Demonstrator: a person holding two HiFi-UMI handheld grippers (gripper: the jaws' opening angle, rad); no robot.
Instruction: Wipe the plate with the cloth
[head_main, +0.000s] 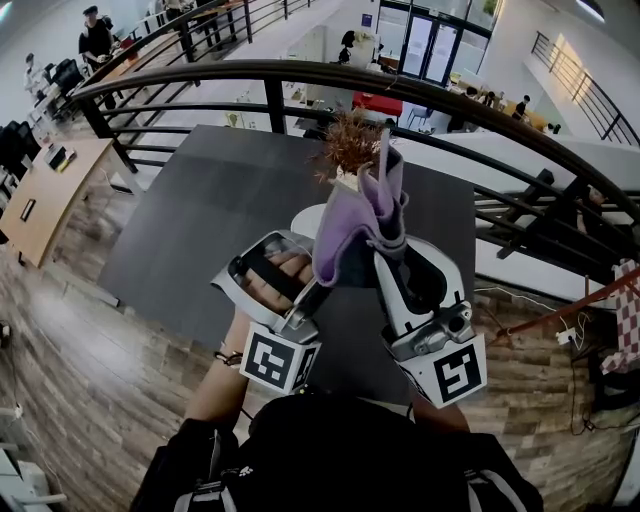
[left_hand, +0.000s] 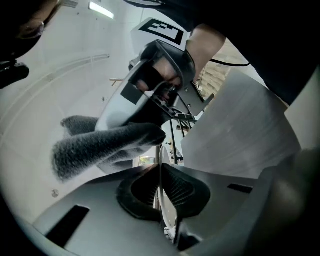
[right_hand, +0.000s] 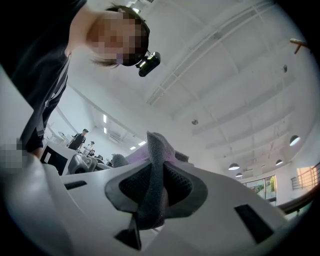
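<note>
In the head view, the plate (head_main: 305, 222) is held up above the dark, matte tabletop (head_main: 200, 230) by the left gripper (head_main: 320, 288). Only a white, smooth-looking curved sliver of the plate is shown. Overlapping the plate on its right, a purple cloth (head_main: 352, 225) is carried by the right gripper (head_main: 385, 240). The cloth is soft and napped and is bunched into upright folds. Whether it touches the plate cannot be told. Beyond the plate a dry, bristly plant (head_main: 350, 140) is seen.

In the left gripper view, the plate (left_hand: 160, 167) is presented edge-on as a thin pale disc. The jaws of the left gripper (left_hand: 160, 197) are clenched on its rim between dark ribbed pads. To the left of the plate the cloth (left_hand: 100, 145) is shown as a fuzzy roll.

In the right gripper view, the jaws of the right gripper (right_hand: 152, 195) are clamped on a fold of the cloth (right_hand: 155, 150). The plate is not shown.

A slip is judged the main risk. The plate is pinched only at a thin, slick rim, so wiping pressure applied away from that rim could pivot it or drop it onto the tabletop. The cloth could also be dragged out of its narrow pinch, and the plant beyond the plate could be brushed.
</note>
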